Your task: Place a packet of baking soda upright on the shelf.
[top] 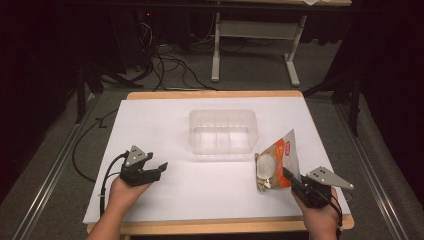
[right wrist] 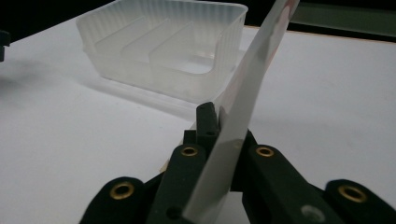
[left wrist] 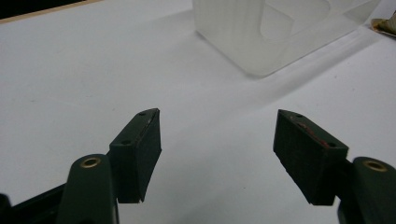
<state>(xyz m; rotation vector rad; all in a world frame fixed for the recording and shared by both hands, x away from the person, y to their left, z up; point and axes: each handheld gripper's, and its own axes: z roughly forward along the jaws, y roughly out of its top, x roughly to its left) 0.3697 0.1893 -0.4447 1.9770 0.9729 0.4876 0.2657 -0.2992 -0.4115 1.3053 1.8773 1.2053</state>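
Snack packet [top: 278, 161] pinched at its near edge by the right gripper [top: 290, 176] — grasp made, lift and carry comes next.
It stands tilted on the surface [top: 165, 125], just right of the clear bin [top: 223, 131]; next move calls for raising it over the rim. Left gripper [top: 159, 168] rests released — nothing between its jaws.

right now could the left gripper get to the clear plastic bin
Probably yes. The left gripper has its jaws open and holds nothing, and only bare white table lies between it and the clear plastic bin. The snack bag sits off to the bin's other side.
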